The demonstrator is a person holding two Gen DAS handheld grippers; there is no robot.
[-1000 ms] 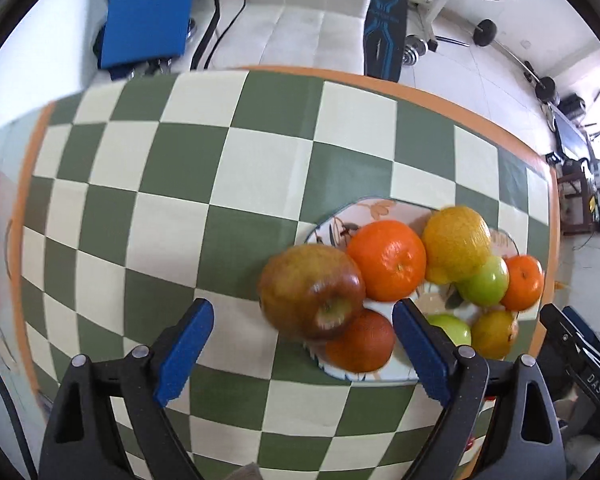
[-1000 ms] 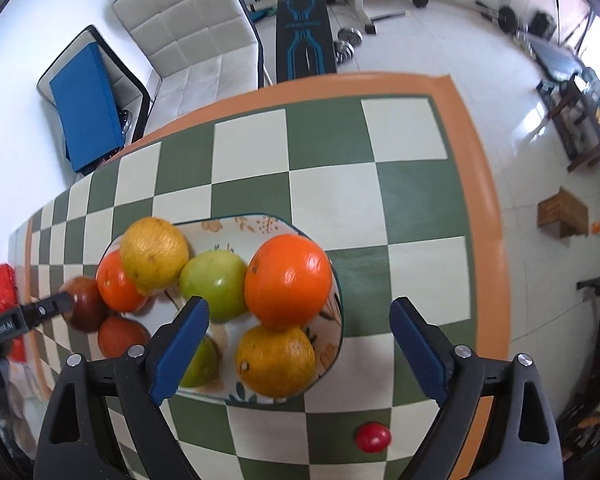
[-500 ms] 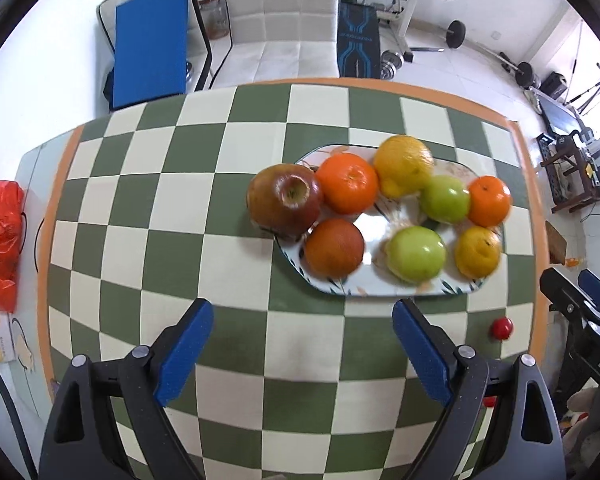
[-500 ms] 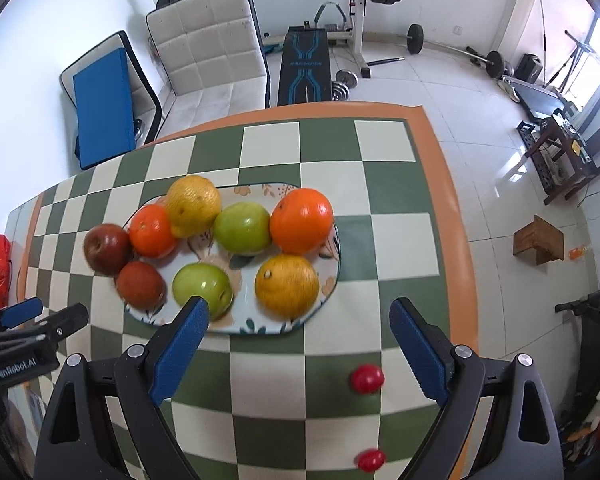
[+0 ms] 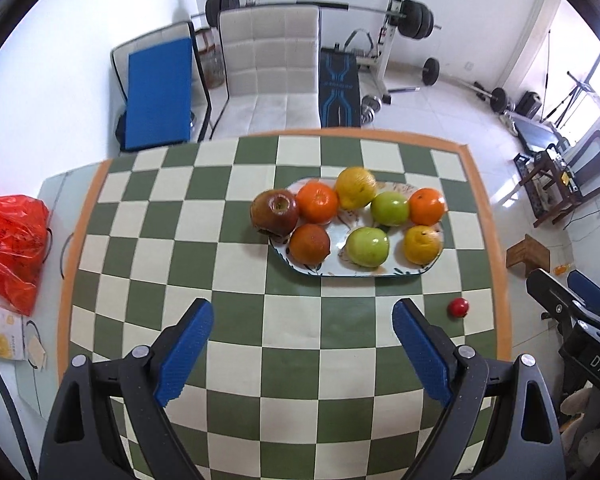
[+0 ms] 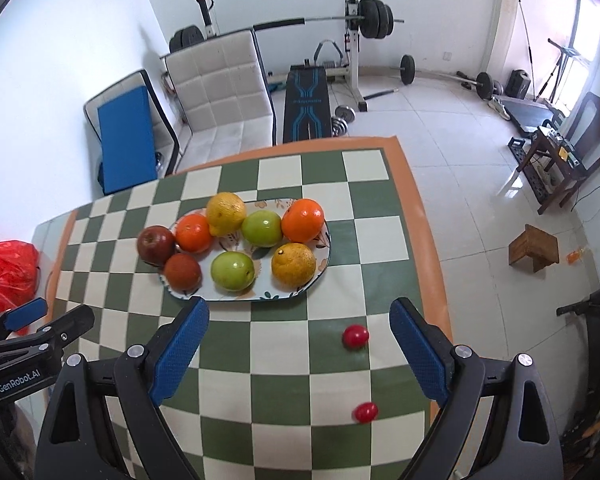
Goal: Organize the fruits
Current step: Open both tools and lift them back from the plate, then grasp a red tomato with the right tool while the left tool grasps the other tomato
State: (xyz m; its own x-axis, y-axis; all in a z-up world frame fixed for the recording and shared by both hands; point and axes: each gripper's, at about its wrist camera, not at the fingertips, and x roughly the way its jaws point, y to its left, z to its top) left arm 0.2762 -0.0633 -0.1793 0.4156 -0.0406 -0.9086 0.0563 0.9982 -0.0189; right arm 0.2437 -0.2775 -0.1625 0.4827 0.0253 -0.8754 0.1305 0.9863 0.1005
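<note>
- The left tool [image 5: 302,346] is wide open with nothing in it, up above the checked surface [image 5: 220,280].
- The right tool [image 6: 298,346] is wide open too and has nothing in it.
- Two small red fruits lie on the surface near the right edge. One [image 6: 365,412] is close to the right tool, and the other [image 6: 355,336] is a bit farther away.
- Past the tools sits an oval plate [image 6: 324,258] with flowers painted on it.
- On the near side of the plate are a dark red fruit [image 6: 183,272], a green apple [image 6: 233,271] and a yellow-orange fruit [image 6: 293,265].
- On the far side are an orange [image 6: 194,233], a yellow fruit [image 6: 226,213], another green apple [image 6: 261,228] and a second orange [image 6: 303,220].
- A big red apple [image 6: 156,245] rests at the left end of the plate, touching the dark red fruit and the first orange.
- A red bag [image 5: 10,248] sits off the left side of the surface.
- Far away on the floor are a white seat [image 5: 270,80] and a weight bench [image 6: 306,100].
</note>
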